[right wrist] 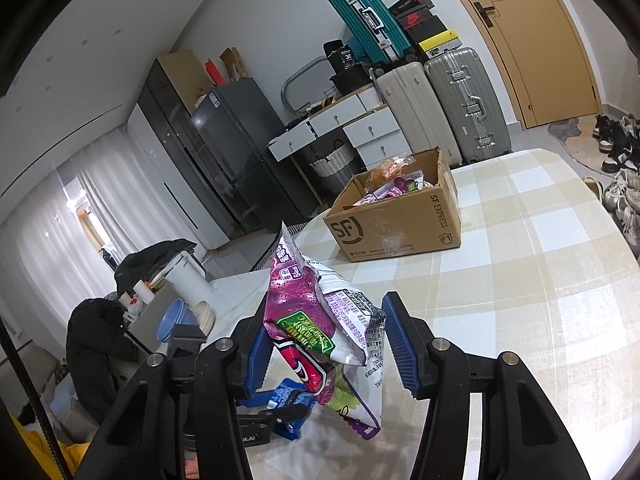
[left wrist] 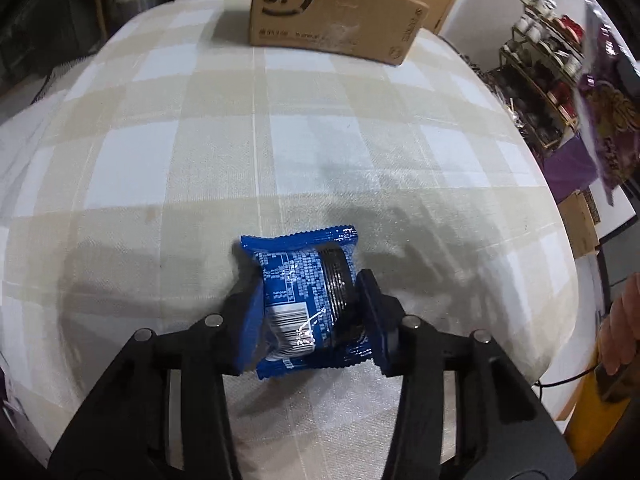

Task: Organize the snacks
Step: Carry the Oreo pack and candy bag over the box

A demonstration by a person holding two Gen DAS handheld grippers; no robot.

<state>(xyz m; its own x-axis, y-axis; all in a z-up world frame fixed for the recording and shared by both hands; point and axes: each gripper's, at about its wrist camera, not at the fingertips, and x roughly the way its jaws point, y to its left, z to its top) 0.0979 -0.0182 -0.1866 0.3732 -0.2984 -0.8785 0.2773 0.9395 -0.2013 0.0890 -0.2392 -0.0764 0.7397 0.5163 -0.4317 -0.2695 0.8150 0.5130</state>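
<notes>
- My left gripper [left wrist: 310, 304] is pointed steeply down at the table, and its blue pads are pressed against both sides of a small blue cookie packet [left wrist: 306, 296], so the fingers are narrow and holding that packet.
- The cookie packet lies back side up, barcode and white print showing, with dark round cookies visible through the wrapper along its right side. It sits low over the checked tablecloth [left wrist: 200, 160]; I cannot tell whether it touches the cloth.
- My right gripper [right wrist: 330, 340] carries a purple snack bag [right wrist: 316, 320], pinched near its middle and standing upright between the fingers. The left pad [right wrist: 260, 354] presses the bag; the right pad [right wrist: 402, 344] looks just clear of the crumpled white side, so the fingers are at a middling width and holding the bag, though I cannot see the contact on that side clearly.
- In the right wrist view, the left gripper and its blue packet show low down, just beneath the purple bag.
- An open SF Express cardboard box [left wrist: 332, 20] stands at the far side of the table, well apart from both grippers. Several snack packets [right wrist: 396, 184] are piled inside it, orange and purple ones among them.
- At the right edge of the left wrist view, part of a hand [left wrist: 622, 320] is visible.
</notes>
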